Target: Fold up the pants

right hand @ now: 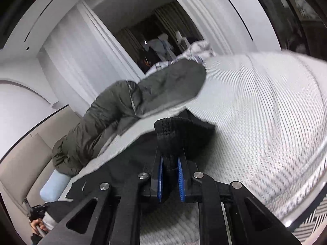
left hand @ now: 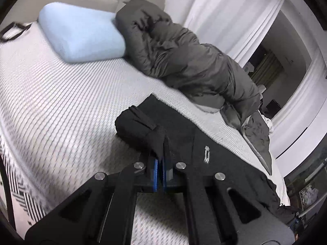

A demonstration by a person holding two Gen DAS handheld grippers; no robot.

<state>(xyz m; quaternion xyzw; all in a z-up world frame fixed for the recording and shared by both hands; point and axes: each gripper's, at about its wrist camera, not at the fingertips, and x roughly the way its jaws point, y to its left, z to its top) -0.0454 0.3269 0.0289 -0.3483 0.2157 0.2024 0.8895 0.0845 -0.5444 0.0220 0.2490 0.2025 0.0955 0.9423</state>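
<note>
Pinching black pants (left hand: 179, 140) on the bed (left hand: 61, 106), we note left gripper (left hand: 160, 163) and right gripper (right hand: 170, 163) jaws both clenched on fabric.

Left wrist view sits just behind its left gripper (left hand: 160, 168), low and close over the bed (left hand: 61, 106), looking down and across toward the blue pillow (left hand: 81, 32) far left and the white curtains (left hand: 235, 20) far right. Right wrist view sits just behind its right gripper (right hand: 170, 175), equally close, tilted down, looking across the bed to the same curtains and a dark doorway (right hand: 155, 47). Both share the black pants (left hand: 204, 143), grey duvet (left hand: 184, 57), pillow and striped bed surface.
</note>
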